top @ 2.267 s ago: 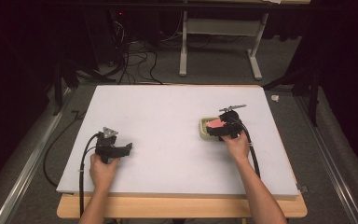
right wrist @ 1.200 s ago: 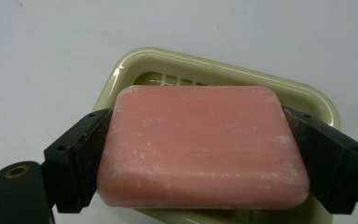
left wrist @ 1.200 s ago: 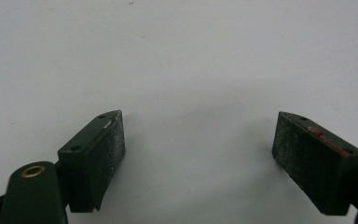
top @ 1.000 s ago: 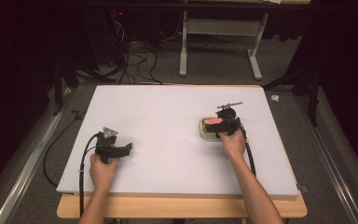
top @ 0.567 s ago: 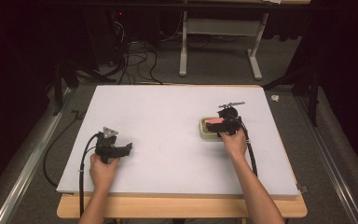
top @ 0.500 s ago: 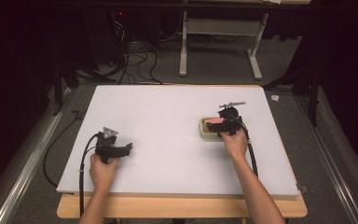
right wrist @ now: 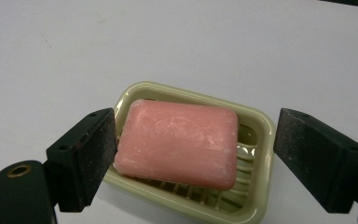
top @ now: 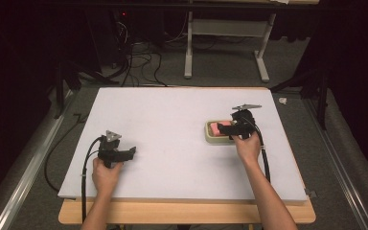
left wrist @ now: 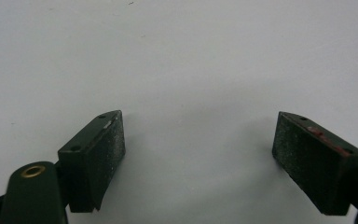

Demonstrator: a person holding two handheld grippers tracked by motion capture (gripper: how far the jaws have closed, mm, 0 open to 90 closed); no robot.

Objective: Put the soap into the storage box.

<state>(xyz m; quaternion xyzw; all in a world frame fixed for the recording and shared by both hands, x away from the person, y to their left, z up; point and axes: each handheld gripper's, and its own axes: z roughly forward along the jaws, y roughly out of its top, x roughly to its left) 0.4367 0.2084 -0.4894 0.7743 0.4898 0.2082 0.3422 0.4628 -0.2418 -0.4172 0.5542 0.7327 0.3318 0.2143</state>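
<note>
Pink soap bar [right wrist: 179,143] lies flat in the pale green soap dish [right wrist: 257,126], on the dish's slatted floor; no brand, stamp or writing readable on either. Bar's long axis runs crosswise in your right gripper view, from one jaw toward the other, matching the dish's own length; in the high view the dish [top: 213,139] sits right of centre on the table, long side roughly parallel to the near edge. Your right gripper [right wrist: 193,161] hovers over it, jaws spread wide, one to each side of the dish, grasping nothing. Your left gripper [left wrist: 198,161] is well apart, near the table's front-left, jaws likewise released over bare surface. White tabletop [top: 172,115] on a wooden board; grey carpet, cables and white desk legs [top: 189,48] in the dark room beyond.
</note>
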